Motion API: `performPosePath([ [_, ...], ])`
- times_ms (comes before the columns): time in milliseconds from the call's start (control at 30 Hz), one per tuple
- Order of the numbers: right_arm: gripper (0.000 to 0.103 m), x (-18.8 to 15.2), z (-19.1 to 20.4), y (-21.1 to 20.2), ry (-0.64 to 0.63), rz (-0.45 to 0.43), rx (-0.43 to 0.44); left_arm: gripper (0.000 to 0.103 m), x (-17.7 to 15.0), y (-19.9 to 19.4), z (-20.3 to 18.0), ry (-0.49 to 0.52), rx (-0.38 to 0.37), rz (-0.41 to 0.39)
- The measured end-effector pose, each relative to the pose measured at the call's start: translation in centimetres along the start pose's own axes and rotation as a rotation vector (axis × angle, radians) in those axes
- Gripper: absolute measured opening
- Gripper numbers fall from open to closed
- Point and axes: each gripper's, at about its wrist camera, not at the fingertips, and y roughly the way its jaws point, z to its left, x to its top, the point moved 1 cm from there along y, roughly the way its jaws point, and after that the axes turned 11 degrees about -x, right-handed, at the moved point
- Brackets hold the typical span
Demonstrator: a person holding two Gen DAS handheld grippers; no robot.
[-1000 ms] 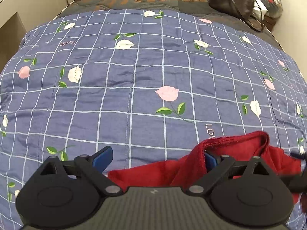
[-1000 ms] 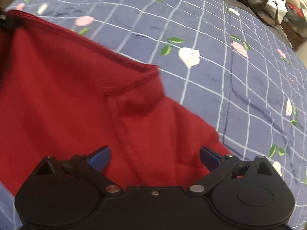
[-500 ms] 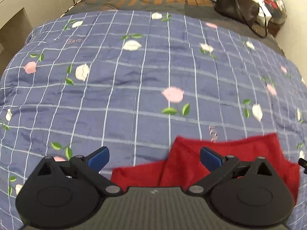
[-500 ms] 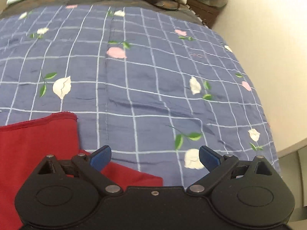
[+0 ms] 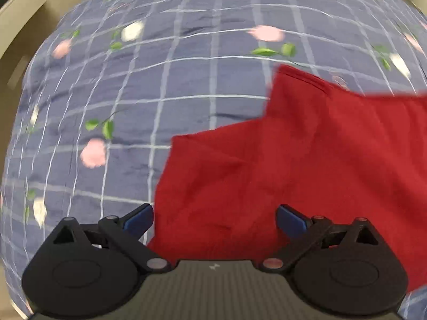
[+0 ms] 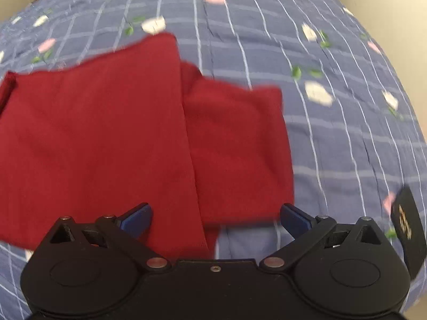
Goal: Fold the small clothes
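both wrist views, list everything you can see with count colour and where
garment: one, red, lying partly folded on the quilt, in front of both grippers
quilt: one, blue with white grid lines and pink and white flowers, covering the bed
dark tag-like object: one, black with gold marks, right edge of the right wrist view, unclear what it is
left gripper: one, black with blue pads, open, over the garment
right gripper: one, black with blue pads, open, over the garment
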Motion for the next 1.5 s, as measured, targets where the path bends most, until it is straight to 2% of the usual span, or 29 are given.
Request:
performPosePath([
  [67, 0.102, -0.7, -0.2, 0.4, 0.007, 0.02, -0.019, 0.101, 0.4, -0.2, 1.3, -0.08, -0.008, -0.015],
  [200, 0.102, -1.1, -1.3, 0.8, 0.002, 0.042, -0.04, 0.101, 1.5, -0.8, 3.4, -0.133, 0.085, -0.045],
  [367, 0.102, -1.4, -2.3, 0.7, -0.013, 0.032, -0.033, 0.101, 1.6, -2.2, 5.9, -0.241, 0.124, -0.078],
  [500, 0.102, -1.9, -2.7, 0.2, -0.015, 0.022, -0.035, 0.101, 0.7, -3.7, 6.9, -0.298, 0.099, -0.089],
  [667, 0.102, -2.9, -2.9, -0.8, -0.006, 0.019, -0.036, 0.102, -2.1, -5.9, 6.2, -0.292, 0.068, -0.102],
  [833, 0.102, -4.8, -3.0, -2.0, 0.018, 0.023, -0.043, 0.102, -6.5, -7.8, 4.4, -0.269, -0.002, -0.093],
  [1033, 0.102, -8.3, -2.9, -5.3, 0.093, 0.002, -0.043, 0.102, -12.8, -11.1, 2.3, -0.221, -0.076, -0.104],
  [1167, 0.102, -11.2, -2.6, -8.6, 0.166, -0.02, -0.042, 0.102, -16.2, -14.6, 1.5, -0.158, -0.112, -0.146],
  [1300, 0.102, -13.2, -2.2, -13.8, 0.217, -0.116, 0.007, 0.102, -19.2, -18.9, 1.3, -0.112, -0.131, -0.208],
  [1500, 0.102, -14.8, -2.4, -21.4, 0.271, -0.249, 0.093, 0.102, -21.8, -24.5, 0.6, -0.054, -0.074, -0.221],
])
